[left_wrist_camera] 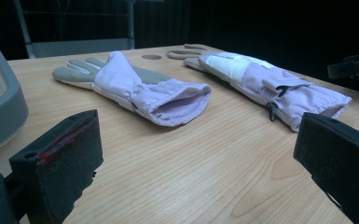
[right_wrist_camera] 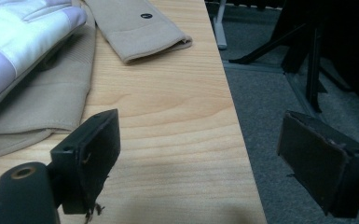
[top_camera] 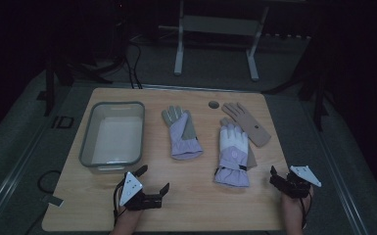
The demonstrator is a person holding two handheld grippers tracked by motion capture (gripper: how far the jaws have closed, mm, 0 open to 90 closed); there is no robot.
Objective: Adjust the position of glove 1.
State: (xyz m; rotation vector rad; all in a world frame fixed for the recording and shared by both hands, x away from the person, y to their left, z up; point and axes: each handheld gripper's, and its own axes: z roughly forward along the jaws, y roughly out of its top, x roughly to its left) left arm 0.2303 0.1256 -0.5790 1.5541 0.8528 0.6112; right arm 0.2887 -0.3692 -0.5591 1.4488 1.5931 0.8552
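Both claws empty, jaws spread wide: left gripper (top_camera: 153, 180) near the grey plastic bin (top_camera: 89, 142), right gripper (top_camera: 280, 172) at the wooden table's (top_camera: 196, 205) edge; risk is pinching one layer of the limp lilac-and-grey padded glove (top_camera: 182, 132) at mid-table, or snagging the beige knit glove (right_wrist_camera: 42, 100) under its white-backed twin (top_camera: 233, 154).

High view looks down over the table (top_camera: 186, 205); both gripper views skim it low (sharing the lilac-white glove (top_camera: 232, 154)).
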